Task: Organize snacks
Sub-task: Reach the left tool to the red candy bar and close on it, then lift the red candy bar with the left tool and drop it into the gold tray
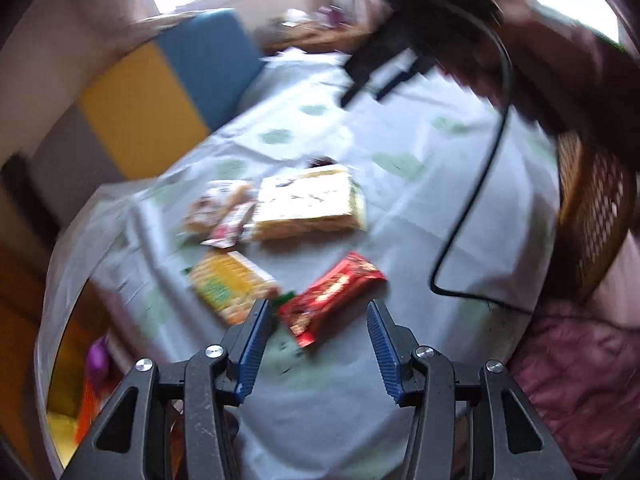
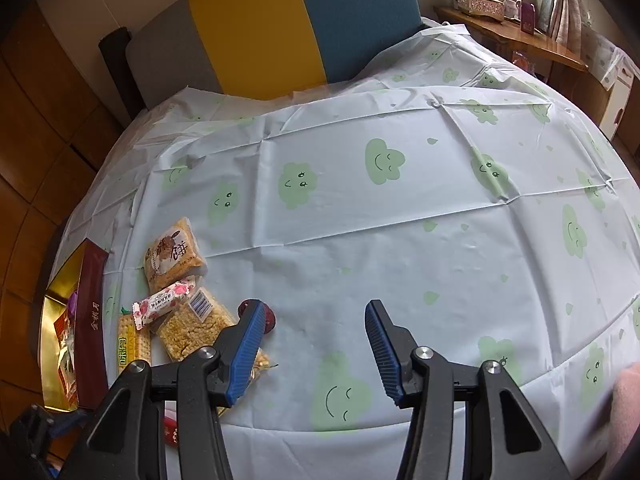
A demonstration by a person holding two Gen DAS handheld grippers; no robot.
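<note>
Several snack packets lie on a tablecloth with green clouds [image 2: 400, 240]. In the blurred left wrist view, a red packet [image 1: 340, 288] lies just beyond my left gripper [image 1: 318, 306], whose blue pads stand open and touch nothing. A yellow-green cracker packet [image 1: 230, 284] and a large pale yellow packet [image 1: 308, 204] lie further left and beyond. My right gripper [image 2: 315, 306] hangs open over bare cloth. To its left are a rice-cake packet [image 2: 174, 256], a pink flowered packet [image 2: 164, 304] and a grainy yellow packet [image 2: 192, 328]. The right gripper [image 1: 362, 98] also shows across the table.
A wicker basket [image 1: 592, 208] stands at the table's right edge, with a black cable [image 1: 480, 200] trailing over the cloth. A maroon and gold box [image 2: 92, 320] holding snacks sits at the left edge. A grey, yellow and blue chair back [image 2: 280, 20] stands behind the table.
</note>
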